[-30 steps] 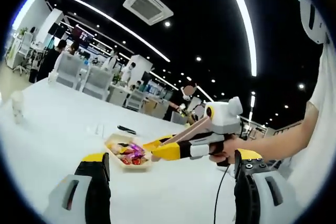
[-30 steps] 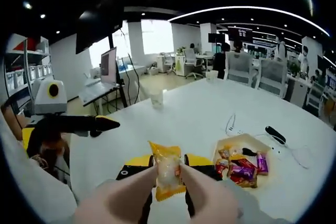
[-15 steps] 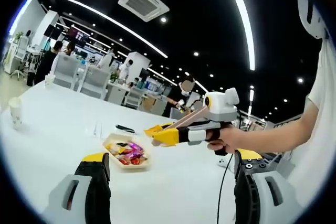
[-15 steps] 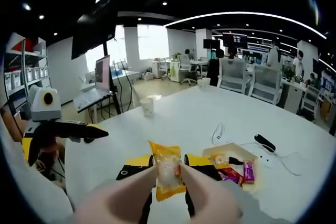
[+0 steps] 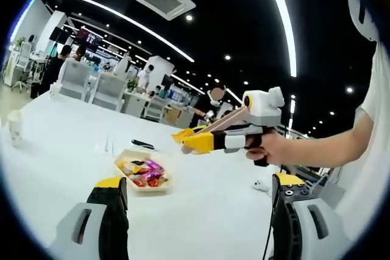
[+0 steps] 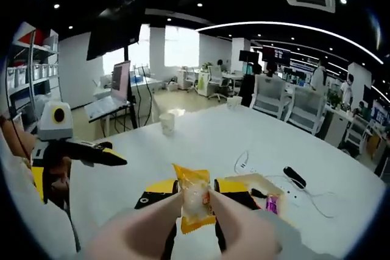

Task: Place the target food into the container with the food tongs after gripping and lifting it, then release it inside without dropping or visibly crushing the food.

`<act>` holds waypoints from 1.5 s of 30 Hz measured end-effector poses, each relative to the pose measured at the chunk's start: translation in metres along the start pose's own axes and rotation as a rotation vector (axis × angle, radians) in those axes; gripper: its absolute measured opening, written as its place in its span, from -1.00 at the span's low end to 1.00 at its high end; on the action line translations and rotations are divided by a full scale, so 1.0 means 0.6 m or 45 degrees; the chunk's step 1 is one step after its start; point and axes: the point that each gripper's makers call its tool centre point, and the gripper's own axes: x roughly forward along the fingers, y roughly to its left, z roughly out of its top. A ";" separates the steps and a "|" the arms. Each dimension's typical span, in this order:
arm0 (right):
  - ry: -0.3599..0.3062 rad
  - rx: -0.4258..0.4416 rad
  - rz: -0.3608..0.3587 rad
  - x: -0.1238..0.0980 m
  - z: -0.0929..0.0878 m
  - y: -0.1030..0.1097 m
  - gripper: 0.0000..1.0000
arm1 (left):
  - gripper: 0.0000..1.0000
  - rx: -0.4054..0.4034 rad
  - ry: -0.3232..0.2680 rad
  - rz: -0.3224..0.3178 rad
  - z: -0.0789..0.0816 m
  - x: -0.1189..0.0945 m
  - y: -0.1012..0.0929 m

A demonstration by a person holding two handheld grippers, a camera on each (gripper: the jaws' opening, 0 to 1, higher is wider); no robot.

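Yellow snack pack [image 6: 195,199] pinched in tongs [image 6: 241,229] held by right claw [image 6: 195,194], container [image 6: 268,188] partly hidden; left claw [image 5: 198,211] spread.

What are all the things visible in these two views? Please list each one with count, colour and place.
Snack packet: one, yellow and clear, gripped between tongs.
Food tongs: one pair, tan, rising from the right gripper view's bottom.
Container: one, pale tray on the white table, holding colourful wrapped snacks.
Paper cup: one, white, far on table.
Black device: one, beside the container, with white cable.
Office chairs: several, white, behind table.
Right gripper: yellow-tipped, shut on tongs.
Left gripper: black, yellow; jaws apart.
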 end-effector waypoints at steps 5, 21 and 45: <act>0.026 -0.060 -0.025 -0.012 -0.005 -0.010 -0.55 | 0.99 0.005 0.016 -0.010 -0.008 0.008 -0.018; 0.033 -0.191 -0.023 -0.030 0.029 -0.027 -0.55 | 0.99 0.024 0.005 -0.003 0.000 0.011 -0.040; 0.086 -0.218 -0.103 -0.015 0.046 -0.126 -0.54 | 0.99 0.004 -0.019 0.085 0.006 -0.007 -0.003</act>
